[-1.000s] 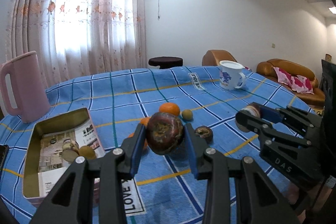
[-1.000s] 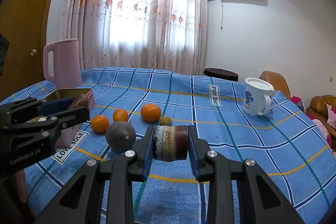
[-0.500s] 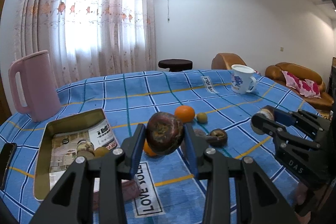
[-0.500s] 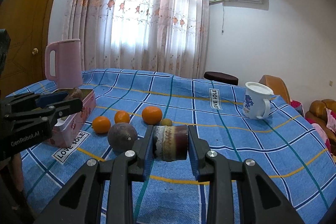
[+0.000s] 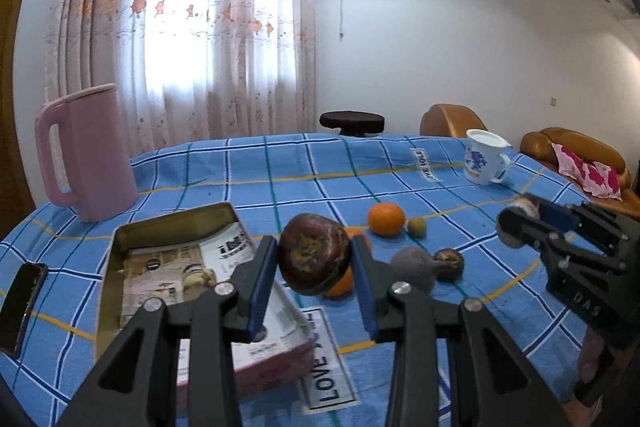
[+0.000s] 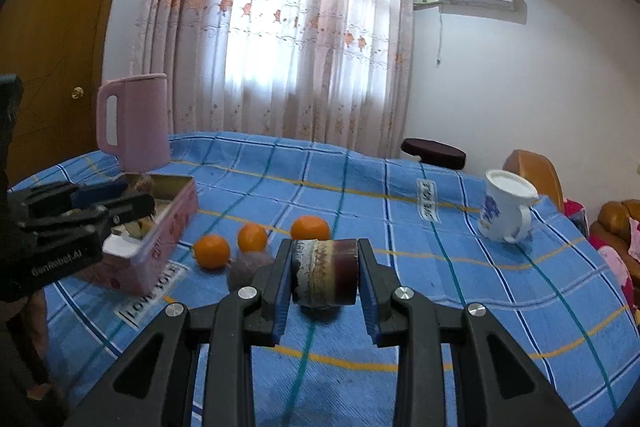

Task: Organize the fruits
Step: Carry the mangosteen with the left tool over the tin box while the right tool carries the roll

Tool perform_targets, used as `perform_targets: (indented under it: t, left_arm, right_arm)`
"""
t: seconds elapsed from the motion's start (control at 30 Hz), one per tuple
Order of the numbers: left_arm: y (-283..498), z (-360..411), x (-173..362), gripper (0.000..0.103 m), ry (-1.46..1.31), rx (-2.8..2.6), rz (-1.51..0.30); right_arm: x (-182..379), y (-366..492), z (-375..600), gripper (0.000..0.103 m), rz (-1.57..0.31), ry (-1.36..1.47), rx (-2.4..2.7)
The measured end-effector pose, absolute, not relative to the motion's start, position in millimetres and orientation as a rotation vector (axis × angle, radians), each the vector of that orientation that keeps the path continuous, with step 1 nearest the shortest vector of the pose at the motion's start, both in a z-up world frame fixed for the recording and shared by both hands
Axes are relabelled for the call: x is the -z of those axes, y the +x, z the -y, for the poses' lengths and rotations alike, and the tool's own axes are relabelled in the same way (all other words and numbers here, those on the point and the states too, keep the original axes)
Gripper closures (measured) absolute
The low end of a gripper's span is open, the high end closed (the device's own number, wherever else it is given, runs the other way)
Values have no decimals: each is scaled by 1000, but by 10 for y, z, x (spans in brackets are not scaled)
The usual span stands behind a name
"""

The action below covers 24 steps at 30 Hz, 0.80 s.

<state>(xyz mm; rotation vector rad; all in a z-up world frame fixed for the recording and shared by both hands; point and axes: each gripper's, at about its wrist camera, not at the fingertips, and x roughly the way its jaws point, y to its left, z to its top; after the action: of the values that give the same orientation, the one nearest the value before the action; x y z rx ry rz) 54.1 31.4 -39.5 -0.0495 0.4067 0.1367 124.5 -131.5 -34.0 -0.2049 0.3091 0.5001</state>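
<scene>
My left gripper [image 5: 314,259] is shut on a dark brown mangosteen [image 5: 314,253], held above the right edge of the open tin box [image 5: 168,223] lined with newspaper. My right gripper [image 6: 324,277] is shut on another dark fruit [image 6: 324,273], held above the blue checked cloth. Loose on the cloth are oranges [image 5: 386,219] [image 6: 211,251], a small green fruit [image 5: 417,227], a purple passion fruit [image 5: 412,267] and a brown mangosteen [image 5: 450,264]. The tin box also shows in the right wrist view [image 6: 160,231], with the left gripper [image 6: 132,205] over it.
A pink jug [image 5: 86,155] stands behind the box. A white mug [image 5: 486,157] stands at the far right of the table. A phone [image 5: 20,303] lies at the left edge. Sofas and a stool stand beyond the table.
My left gripper has moved left with its mangosteen, from over the loose fruit to the box's right edge. My right gripper has held its fruit and shifted slightly.
</scene>
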Motion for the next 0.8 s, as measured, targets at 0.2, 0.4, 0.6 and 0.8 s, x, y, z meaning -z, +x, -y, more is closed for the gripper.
perform_targets:
  t: [0.2,0.4,0.6,0.8]
  left_arm:
    - [510,-598,388,64,-79,-185,-417]
    - [507,-898,438,64,-101,-228,-445]
    - [522,-1146,453,64,-92,-275,-469]
    - [546,-1349,503,64,-111,-297,-502]
  right_arm:
    - [176,1319,982,71,-327,-194,-605]
    - [182,1404,540,71,-361,-213,-692]
    - [201,1495,55,71,-398,-228,-774]
    - [273,1471,-290,71,-427,-253,-825]
